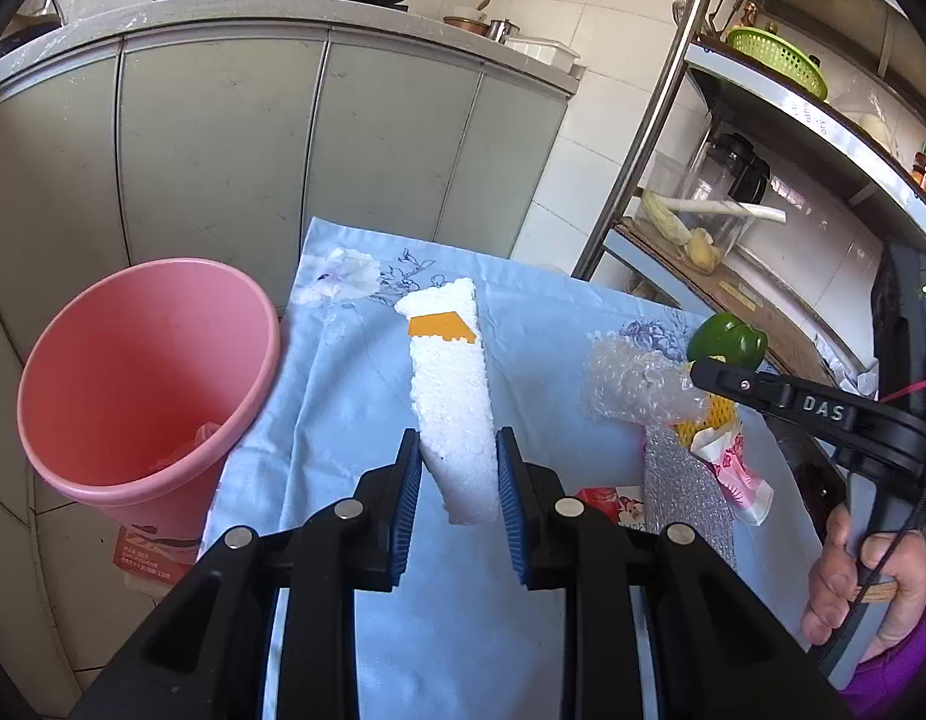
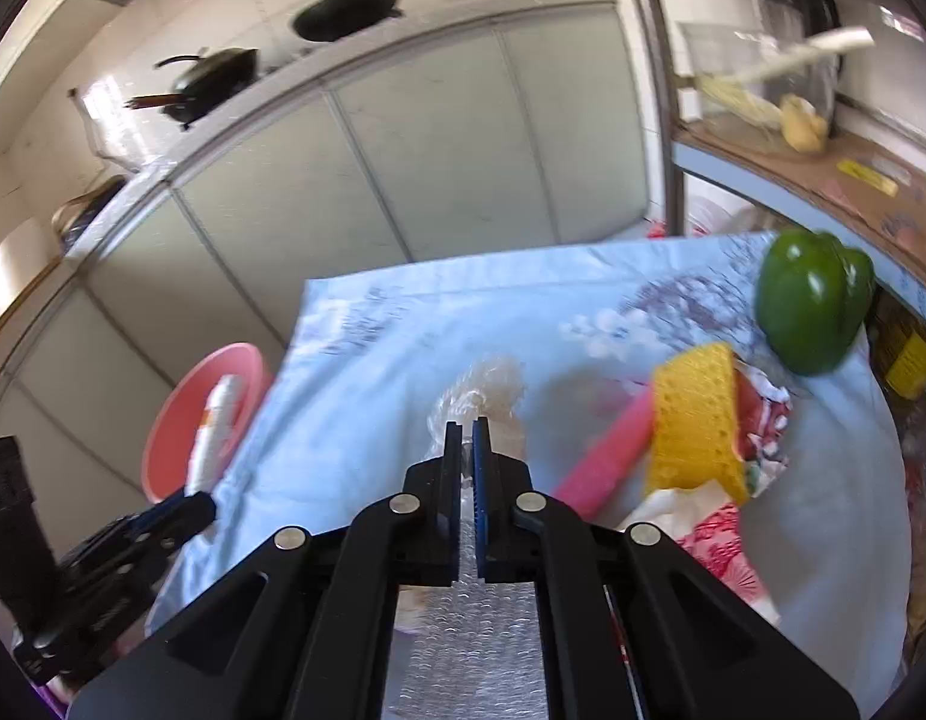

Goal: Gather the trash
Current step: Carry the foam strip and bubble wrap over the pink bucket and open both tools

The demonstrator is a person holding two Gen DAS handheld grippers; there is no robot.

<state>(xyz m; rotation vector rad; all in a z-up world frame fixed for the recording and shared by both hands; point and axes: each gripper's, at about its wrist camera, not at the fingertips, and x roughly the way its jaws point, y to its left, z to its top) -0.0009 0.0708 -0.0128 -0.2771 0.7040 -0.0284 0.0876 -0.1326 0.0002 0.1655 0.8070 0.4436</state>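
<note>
My left gripper [image 1: 458,441] is shut on a white styrofoam piece [image 1: 447,372] with an orange tape patch, held above the blue floral cloth [image 1: 354,372]. A pink bin [image 1: 132,348] stands just left of it, off the table's edge. In the right wrist view the styrofoam [image 2: 213,420] and left gripper [image 2: 192,507] sit in front of the bin [image 2: 246,366]. My right gripper [image 2: 467,432] is shut on a clump of clear bubble wrap [image 2: 493,390], lifted off the cloth. The left wrist view shows this right gripper [image 1: 697,369] with the bubble wrap [image 1: 631,384] at the right.
A green pepper [image 2: 814,306], a yellow sponge [image 2: 697,426], a pink stick [image 2: 613,450], a patterned wrapper [image 1: 739,468] and a silver bubble mailer [image 1: 688,492] lie on the cloth's right side. A metal shelf rack [image 1: 643,120] stands at the right, grey cabinets behind.
</note>
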